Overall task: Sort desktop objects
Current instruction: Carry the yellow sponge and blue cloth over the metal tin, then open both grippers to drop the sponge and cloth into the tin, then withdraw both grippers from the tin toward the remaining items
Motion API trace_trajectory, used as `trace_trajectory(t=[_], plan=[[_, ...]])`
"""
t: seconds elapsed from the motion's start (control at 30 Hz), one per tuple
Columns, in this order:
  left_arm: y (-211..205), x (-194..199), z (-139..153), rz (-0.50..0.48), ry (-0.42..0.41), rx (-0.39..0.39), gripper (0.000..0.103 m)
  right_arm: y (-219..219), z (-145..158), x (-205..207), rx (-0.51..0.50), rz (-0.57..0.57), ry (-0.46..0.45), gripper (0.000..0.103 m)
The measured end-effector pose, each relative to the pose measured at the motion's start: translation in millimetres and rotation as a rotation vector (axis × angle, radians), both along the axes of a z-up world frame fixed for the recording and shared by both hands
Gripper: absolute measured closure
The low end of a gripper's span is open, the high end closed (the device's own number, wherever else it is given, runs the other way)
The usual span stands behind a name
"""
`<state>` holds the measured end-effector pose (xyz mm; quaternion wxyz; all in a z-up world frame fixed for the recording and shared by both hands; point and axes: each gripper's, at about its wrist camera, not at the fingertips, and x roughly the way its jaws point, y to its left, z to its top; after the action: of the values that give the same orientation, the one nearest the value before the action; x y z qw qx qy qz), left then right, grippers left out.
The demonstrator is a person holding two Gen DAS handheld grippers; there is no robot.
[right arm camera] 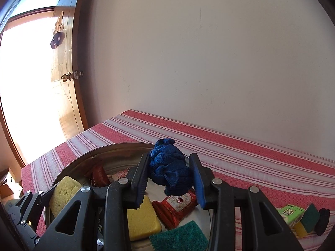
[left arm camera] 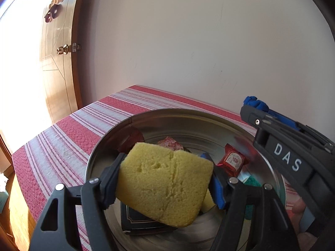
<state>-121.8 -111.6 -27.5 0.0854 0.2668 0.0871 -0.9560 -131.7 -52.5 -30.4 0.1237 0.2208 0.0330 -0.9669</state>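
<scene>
1. Left gripper (left arm camera: 165, 179) sits low over the metal basin (left arm camera: 92, 159), its 2 fingers clamped on a yellow sponge (left arm camera: 165, 184) that is tilted, its upper-left corner highest, and held clear above the basin floor.
2. Right gripper (right arm camera: 169, 179) hangs over the basin's right half, fingers pinching a balled-up blue cloth (right arm camera: 169, 167); the bundle bulges above the fingertips and hangs a little below them.
3. From the left wrist view, the right gripper (left arm camera: 251, 108) comes in from the right, angled across the basin rim, just beside the left one but not touching it.
4. Under the left gripper: a dark box (left arm camera: 142, 221) on the basin floor, partly hidden by the held sponge.
5. Under the right gripper: a second yellow sponge (right arm camera: 142, 221), a red snack packet (right arm camera: 178, 207) and a green scouring pad (right arm camera: 178, 236), packed close together inside the basin.
6. Farther in, more red wrapped packets (left arm camera: 232, 161) lie toward the far wall of the basin; the floor there is bare metal.
7. Off to the right on the striped tablecloth (right arm camera: 251, 156): a green carton (right arm camera: 290, 211), a yellow-green scourer (right arm camera: 307, 219) and a black item (right arm camera: 322, 221) in a tight cluster, well apart from the basin.
8. Beyond the basin, the cloth runs open to the far table edge against the white wall (right arm camera: 209, 62).
9. Left table edge drops away toward a wooden door (left arm camera: 56, 62).
</scene>
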Motion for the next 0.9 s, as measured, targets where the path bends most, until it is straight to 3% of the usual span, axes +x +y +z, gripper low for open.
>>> trace_trajectory(t=[0.17,0.2,0.27,0.3,0.33,0.53,0.63,0.73,0.9], plan=[[8.2,-3.8,-0.7,-0.005,-0.019,-0.041,0.029,3.6,-16.0,0.1,-0.011,0.026,0.013,0.059],[11.2,-3.2,0.4,-0.008,-0.016,-0.055,0.028,5.9,-14.8,2.4,-0.030,0.031,0.032,0.052],[15.1,-2.3,1.0,0.000,-0.007,-0.071,0.014,16.2,-12.9,13.0,-0.067,0.006,0.097,0.005],[17.9,-1.1,1.9,0.000,-0.001,-0.076,0.009,24.1,-11.3,20.7,-0.090,-0.010,0.137,0.000],[19.6,0.8,3.5,0.002,0.012,-0.083,0.000,29.0,-9.2,27.4,-0.111,-0.025,0.180,0.000],[21.2,9.1,9.2,0.012,0.058,-0.057,0.001,47.0,-4.8,50.3,-0.129,-0.080,0.279,0.000],[17.8,18.1,18.4,0.070,0.145,-0.075,0.001,57.9,-2.4,62.6,-0.142,-0.105,0.327,0.000],[16.3,21.5,23.5,0.149,0.226,-0.137,0.001,66.4,-4.0,70.7,-0.147,-0.121,0.337,0.000],[15.8,22.7,19.5,0.204,0.282,-0.142,0.001,75.4,-10.9,76.5,-0.140,-0.146,0.313,0.000]])
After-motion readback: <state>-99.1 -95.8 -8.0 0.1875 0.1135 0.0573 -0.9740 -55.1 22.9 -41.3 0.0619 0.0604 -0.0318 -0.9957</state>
